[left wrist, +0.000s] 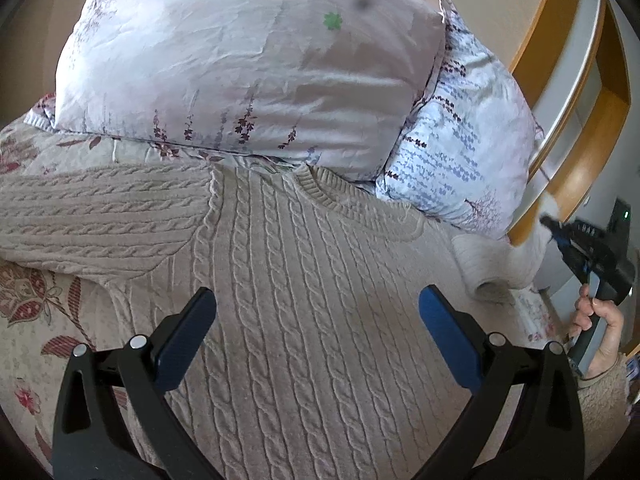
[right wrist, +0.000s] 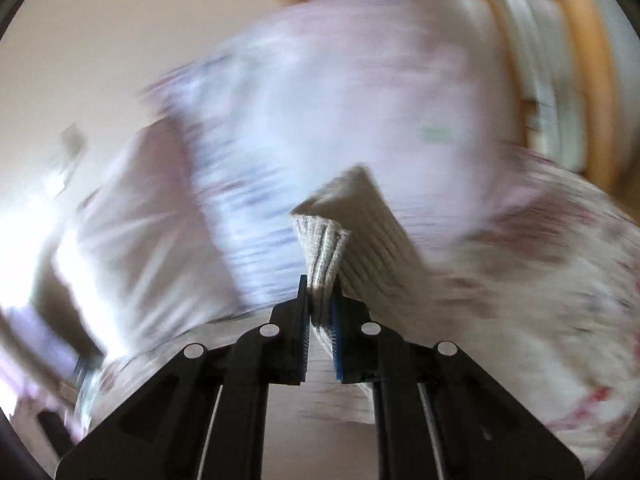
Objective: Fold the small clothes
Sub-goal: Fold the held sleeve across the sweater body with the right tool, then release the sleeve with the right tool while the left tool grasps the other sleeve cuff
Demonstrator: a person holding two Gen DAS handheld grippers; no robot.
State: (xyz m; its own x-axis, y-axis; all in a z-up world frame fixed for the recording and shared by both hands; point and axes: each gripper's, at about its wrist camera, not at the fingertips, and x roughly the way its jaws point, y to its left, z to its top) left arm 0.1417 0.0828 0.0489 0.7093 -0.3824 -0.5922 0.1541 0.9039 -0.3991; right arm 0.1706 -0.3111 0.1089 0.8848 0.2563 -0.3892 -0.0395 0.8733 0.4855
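The bed (left wrist: 36, 320), dressed in a quilted spread with red floral motifs, is carrying everything here. Two satin-looking pillows are leaning at its head: a large pale pink one (left wrist: 248, 64) with sprigs and small flowers, and a blue-and-white one (left wrist: 460, 144) tucked beside it, with a wooden frame (left wrist: 576, 92) showing off to the right. In front of them a beige cable-knit sweater (left wrist: 304, 300) is lying flat on the spread, its neckline touching the pillows and one sleeve (left wrist: 92, 216) reaching out sideways.

The knit is looking thick, soft and stretchy; I judge it light enough to lift by one edge, though it will sag and drag instead of holding a crease. The ribbed bands at cuff, hem and collar seem the firmest places to pinch.

The left tool (left wrist: 318, 336) is hovering over the chest of the sweater with its blue pads spread wide and nothing between them. The right tool (right wrist: 320, 312), gripped by a person's hand (left wrist: 596, 328) at the far edge, is pinching the ribbed cuff (right wrist: 324, 248) of the other sleeve tight between its pads and holding it above the bed; the right wrist view is blurring heavily around it.
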